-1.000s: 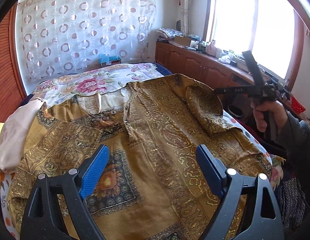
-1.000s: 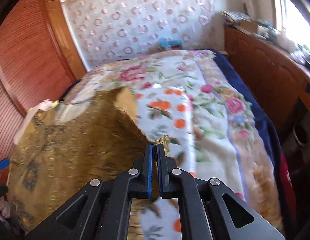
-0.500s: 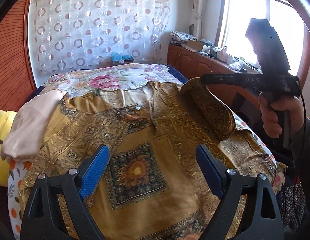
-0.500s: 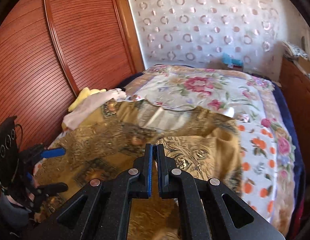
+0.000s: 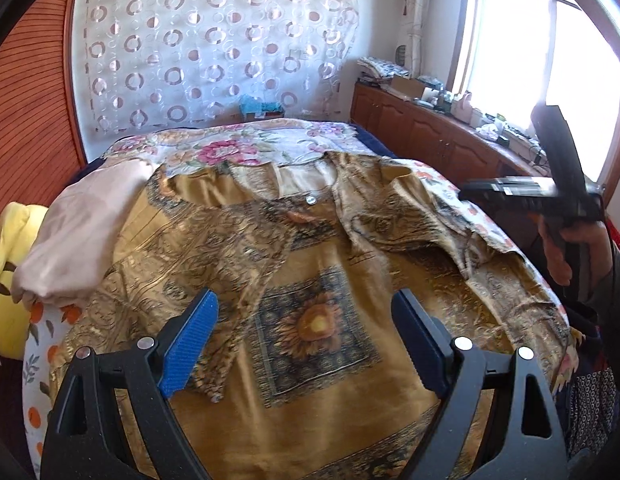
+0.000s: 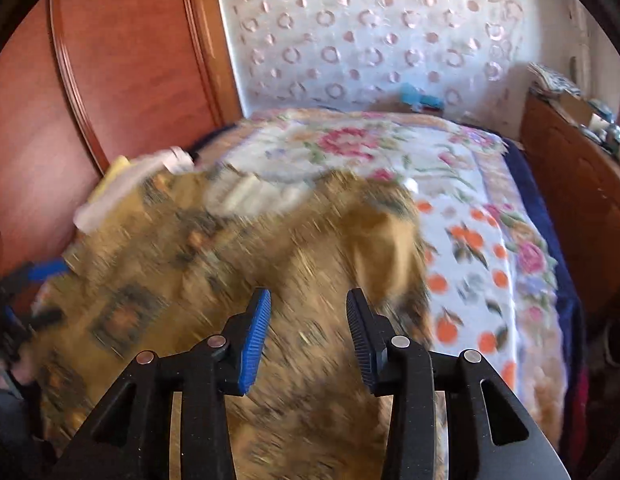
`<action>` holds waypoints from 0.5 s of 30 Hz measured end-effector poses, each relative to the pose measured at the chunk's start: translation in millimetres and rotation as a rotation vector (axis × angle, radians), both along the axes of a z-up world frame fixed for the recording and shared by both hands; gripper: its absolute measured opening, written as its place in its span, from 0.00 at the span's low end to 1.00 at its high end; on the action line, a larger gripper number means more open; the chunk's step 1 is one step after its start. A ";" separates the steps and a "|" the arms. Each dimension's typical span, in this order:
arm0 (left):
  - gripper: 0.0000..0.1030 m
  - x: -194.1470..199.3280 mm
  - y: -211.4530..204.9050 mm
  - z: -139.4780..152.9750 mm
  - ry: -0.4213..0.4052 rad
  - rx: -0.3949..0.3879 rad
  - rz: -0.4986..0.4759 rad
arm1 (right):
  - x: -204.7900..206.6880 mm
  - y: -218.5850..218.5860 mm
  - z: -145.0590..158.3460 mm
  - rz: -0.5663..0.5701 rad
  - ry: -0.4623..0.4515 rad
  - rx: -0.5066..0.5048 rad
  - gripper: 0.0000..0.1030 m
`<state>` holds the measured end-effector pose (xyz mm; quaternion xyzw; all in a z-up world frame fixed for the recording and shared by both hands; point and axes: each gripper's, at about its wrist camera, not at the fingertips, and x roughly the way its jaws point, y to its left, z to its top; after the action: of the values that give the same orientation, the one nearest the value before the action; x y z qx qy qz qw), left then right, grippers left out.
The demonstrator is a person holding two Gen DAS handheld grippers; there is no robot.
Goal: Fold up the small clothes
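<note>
The left wrist view looks forward between its own spread fingers, low and close over the gold patterned shirt (image 5: 318, 320), facing the circle-print curtain (image 5: 213, 48). The right wrist view looks from the bed's window side across the same shirt (image 6: 229, 280), blurred, toward the red-brown wooden wardrobe doors (image 6: 121, 64). Both share shirt, floral bedspread (image 5: 245, 148) and curtain.
</note>
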<state>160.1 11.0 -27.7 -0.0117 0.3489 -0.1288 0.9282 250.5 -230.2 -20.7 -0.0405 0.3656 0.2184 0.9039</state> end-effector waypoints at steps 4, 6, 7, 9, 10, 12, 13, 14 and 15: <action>0.86 0.0 13.5 -7.3 0.016 0.026 0.028 | -11.1 1.7 -31.1 -0.029 0.040 -0.051 0.40; 0.86 1.4 20.5 -10.6 0.022 0.043 0.045 | -10.3 0.4 -45.5 -0.053 0.050 -0.097 0.40; 0.86 2.4 23.8 -11.8 0.025 0.049 0.052 | -8.4 -0.5 -51.4 -0.061 0.055 -0.109 0.40; 0.86 4.1 32.9 -14.1 0.030 0.062 0.071 | -7.5 -1.3 -60.2 -0.066 0.057 -0.118 0.41; 0.86 5.3 36.9 -14.6 0.030 0.066 0.080 | -9.5 -1.3 -60.8 -0.065 0.040 -0.112 0.43; 0.86 6.5 45.6 -15.4 0.030 0.071 0.097 | -10.9 -0.2 -60.8 -0.064 0.020 -0.114 0.44; 0.86 7.7 50.6 -15.5 0.031 0.069 0.103 | -11.1 1.9 -61.5 -0.066 0.011 -0.121 0.45; 0.86 9.1 55.9 -15.3 0.032 0.067 0.107 | -10.2 3.9 -61.5 -0.070 0.009 -0.127 0.46; 0.86 10.9 59.9 -15.0 0.033 0.068 0.110 | -10.5 4.0 -62.3 -0.075 0.010 -0.125 0.48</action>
<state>171.0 70.9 -42.7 -0.0014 0.3671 -0.0652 0.9279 240.0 -226.2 -83.0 -0.0820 0.3843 0.1614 0.9053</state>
